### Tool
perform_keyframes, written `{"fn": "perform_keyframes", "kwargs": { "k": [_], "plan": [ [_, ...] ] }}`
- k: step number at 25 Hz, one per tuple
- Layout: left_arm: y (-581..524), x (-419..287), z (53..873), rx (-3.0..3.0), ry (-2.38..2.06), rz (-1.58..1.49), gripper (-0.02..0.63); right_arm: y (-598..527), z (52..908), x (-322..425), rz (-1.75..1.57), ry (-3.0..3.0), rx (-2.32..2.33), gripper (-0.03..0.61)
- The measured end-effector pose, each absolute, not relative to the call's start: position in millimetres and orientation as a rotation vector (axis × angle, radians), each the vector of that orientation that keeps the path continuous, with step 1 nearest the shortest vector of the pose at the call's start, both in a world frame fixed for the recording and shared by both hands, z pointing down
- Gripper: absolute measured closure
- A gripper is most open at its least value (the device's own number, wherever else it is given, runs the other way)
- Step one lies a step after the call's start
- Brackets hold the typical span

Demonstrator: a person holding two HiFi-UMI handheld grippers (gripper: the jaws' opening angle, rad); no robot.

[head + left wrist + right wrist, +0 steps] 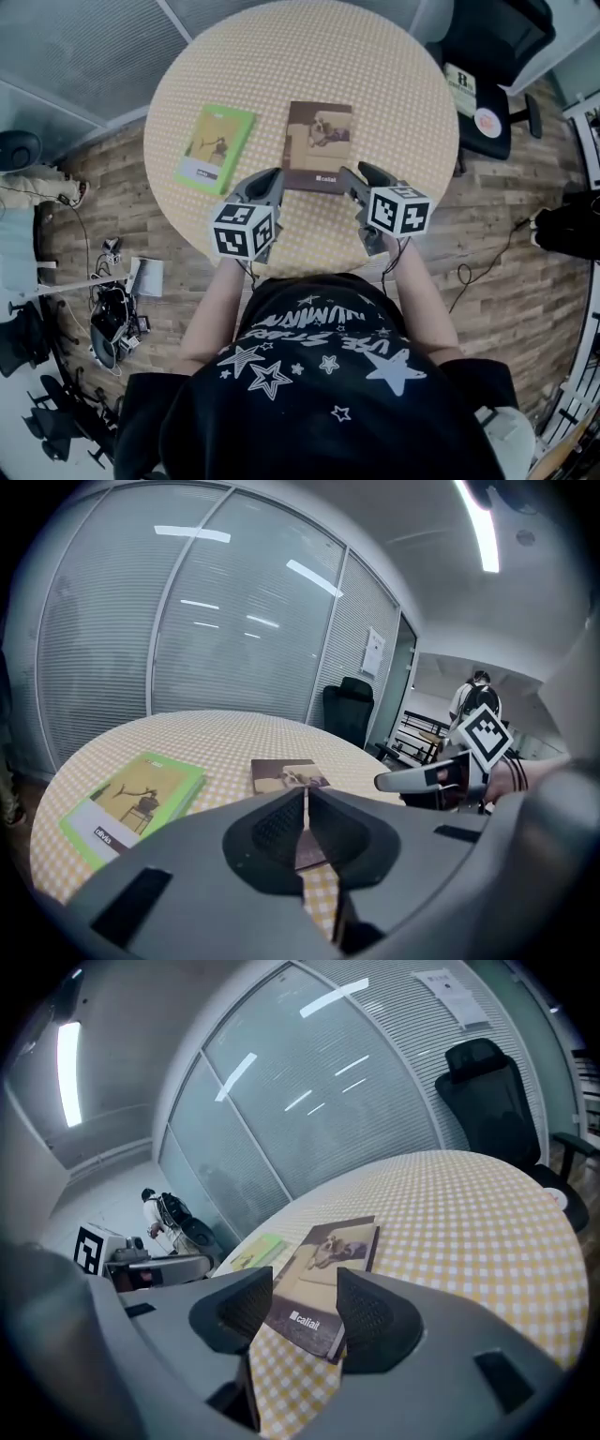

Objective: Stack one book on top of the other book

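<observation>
1. Wood-plank flooring and frosted glass walls ring the round table (394, 94), which wears a yellow checked cloth in the head view.
2. At the left of the tabletop we find the green book (216, 147) lying flat and face up. A strip of bare cloth separates it from its neighbour.
3. Lower centre-left, the left gripper (267, 183) reaches in over the near edge of the table. Its own view shows us the fingers pressed together with nothing between them, and they point at the near left corner of the brown book.
4. At the centre of the table, the brown book (319, 146) lies flat and face up, with its dark title band toward the bottom of the frame. We see the two books side by side, neither resting on the other.
5. Lower centre-right, the right gripper (364, 173) hovers by the brown book's near right corner. In its own view the fingers stand wide, and the book's near end shows in the gap with no pad pressing on it.
6. At the upper right, off the table, we make out a black office chair (487, 56).
7. Along the bottom of the frame is the person's dark star-print shirt (319, 375), with both forearms stretched toward the table.
</observation>
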State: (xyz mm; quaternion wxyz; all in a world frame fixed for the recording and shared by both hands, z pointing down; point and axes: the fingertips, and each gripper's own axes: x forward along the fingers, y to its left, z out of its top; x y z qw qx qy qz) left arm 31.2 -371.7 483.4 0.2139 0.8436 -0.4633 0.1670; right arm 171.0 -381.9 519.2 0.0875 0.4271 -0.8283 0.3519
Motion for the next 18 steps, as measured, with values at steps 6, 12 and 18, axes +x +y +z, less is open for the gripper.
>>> {"fn": "perform_keyframes", "kwargs": {
  "k": [6, 12, 18],
  "plan": [
    [-384, 34, 502, 2.271, -1.308, 0.517, 0.601, -386, 551, 166, 1.083, -2.406, 1.161, 0.345],
    [-394, 30, 537, 2.167, -1.27, 0.612, 0.483, -391, 569, 159, 1.146, -2.358, 1.108, 0.344],
    [-400, 35, 573, 2.096, -1.203, 0.697, 0.377, -399, 585, 155, 1.252, -2.33, 1.088, 0.344]
  ]
}}
